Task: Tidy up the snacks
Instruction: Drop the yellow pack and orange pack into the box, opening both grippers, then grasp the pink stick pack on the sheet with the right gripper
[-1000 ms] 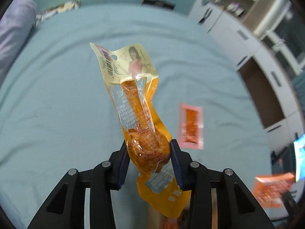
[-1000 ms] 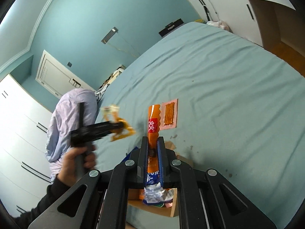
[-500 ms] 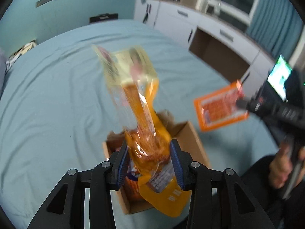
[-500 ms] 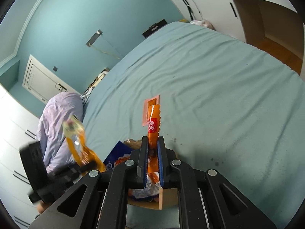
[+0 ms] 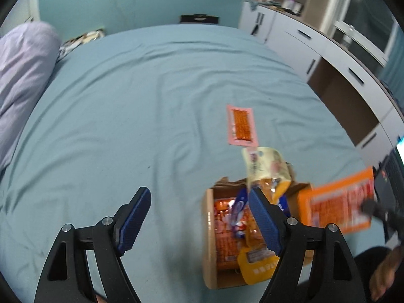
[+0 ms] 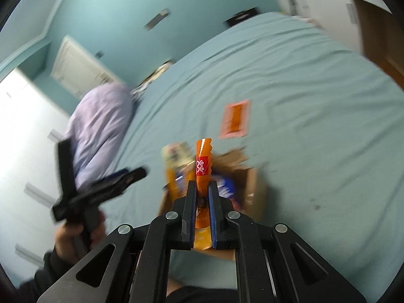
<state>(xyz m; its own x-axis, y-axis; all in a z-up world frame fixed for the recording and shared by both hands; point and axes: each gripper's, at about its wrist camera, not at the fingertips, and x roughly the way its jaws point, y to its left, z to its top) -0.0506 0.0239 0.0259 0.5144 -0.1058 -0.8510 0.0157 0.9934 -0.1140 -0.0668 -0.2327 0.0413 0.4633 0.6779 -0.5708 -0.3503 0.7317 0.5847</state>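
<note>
Box (image 5: 209, 229): open cardboard, on the bed (image 5: 126, 126), already stuffed with packets
Left gripper (image 5: 199, 217): jaws just spread wide, nothing between them; the yellow pouch (image 5: 262, 166) leans loose in the box
Right gripper (image 6: 200, 208): clamped on an orange packet (image 6: 203, 166) above the box
Pink packet (image 5: 240, 125): flat on the bed just beyond the box
Handling: light, floppy, slick film; best pinched at a sealed edge
</note>
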